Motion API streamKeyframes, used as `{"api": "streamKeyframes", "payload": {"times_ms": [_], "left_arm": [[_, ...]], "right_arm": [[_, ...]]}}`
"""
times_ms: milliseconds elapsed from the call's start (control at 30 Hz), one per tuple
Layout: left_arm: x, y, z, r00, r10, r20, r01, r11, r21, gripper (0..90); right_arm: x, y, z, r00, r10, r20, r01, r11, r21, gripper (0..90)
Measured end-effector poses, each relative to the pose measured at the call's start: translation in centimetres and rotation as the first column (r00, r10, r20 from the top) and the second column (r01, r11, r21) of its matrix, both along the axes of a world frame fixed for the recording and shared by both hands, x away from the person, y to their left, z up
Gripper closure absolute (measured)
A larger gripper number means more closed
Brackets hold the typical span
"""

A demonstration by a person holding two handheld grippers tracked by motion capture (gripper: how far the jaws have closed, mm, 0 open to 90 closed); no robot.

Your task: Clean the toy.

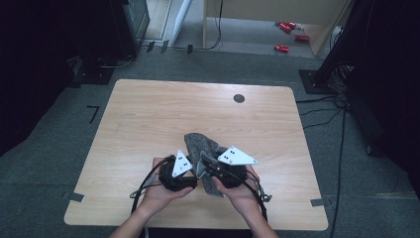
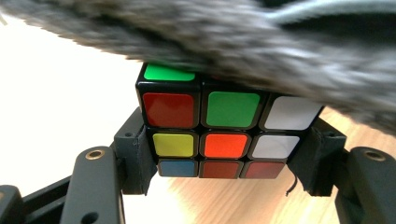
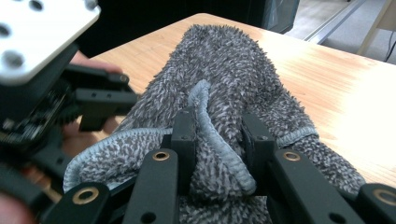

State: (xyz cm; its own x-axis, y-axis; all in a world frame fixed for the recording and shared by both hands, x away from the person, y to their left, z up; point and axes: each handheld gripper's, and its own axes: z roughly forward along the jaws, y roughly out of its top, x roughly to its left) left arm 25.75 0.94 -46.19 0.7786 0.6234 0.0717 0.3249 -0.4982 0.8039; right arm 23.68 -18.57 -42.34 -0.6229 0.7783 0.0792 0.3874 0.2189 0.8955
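Observation:
A Rubik's cube (image 2: 224, 133) with red, green, white, yellow and orange stickers sits between the jaws of my left gripper (image 2: 226, 158), which is shut on its two sides. A fuzzy grey cloth (image 2: 261, 42) hangs over the cube's top. In the right gripper view my right gripper (image 3: 219, 140) is shut on a bunched fold of the same grey cloth (image 3: 233, 79), with its pale hem between the pads. From above, both grippers meet near the table's front: the left gripper (image 1: 185, 171) and the right gripper (image 1: 210, 168) sit under the cloth (image 1: 200, 144).
The wooden table (image 1: 148, 114) has a dark round grommet (image 1: 239, 98) near its far edge. Cables (image 1: 143, 186) trail from the grippers toward the person. Red objects (image 1: 287, 27) lie on the floor beyond the table, with dark stands at both sides.

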Motion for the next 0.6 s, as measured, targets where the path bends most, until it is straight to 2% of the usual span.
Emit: {"api": "streamKeyframes", "payload": {"times_ms": [67,200,267,433,600], "left_arm": [[0.0,0.0,-0.1,1.0,0.005,-0.004,-0.005,1.0,0.001,34.8],[-0.5,-0.8,-0.3,0.9999,-0.016,0.002,0.016,0.9998,0.011,34.8],[-0.6,-0.9,-0.3,0.9999,-0.016,0.006,0.016,0.9997,0.016,34.8],[-0.1,0.0,0.2,0.9998,0.017,0.006,-0.017,0.9998,0.007,34.8],[0.1,0.2,0.1,0.9995,0.033,0.0,-0.033,0.9995,-0.002,34.8]], "right_arm": [[-0.4,0.7,0.1,0.9998,0.021,0.0,-0.021,0.9996,-0.016,72.7],[-0.8,1.8,0.2,0.9978,0.065,0.01,-0.065,0.9974,-0.031,72.6],[-0.6,1.7,0.2,0.9981,0.062,0.008,-0.062,0.9977,-0.027,72.2],[-0.1,0.2,0.1,0.9998,-0.007,-0.017,0.007,1.0,0.007,72.9],[-0.7,1.1,0.3,0.9996,0.028,-0.004,-0.028,0.9995,-0.017,73.5]]}}
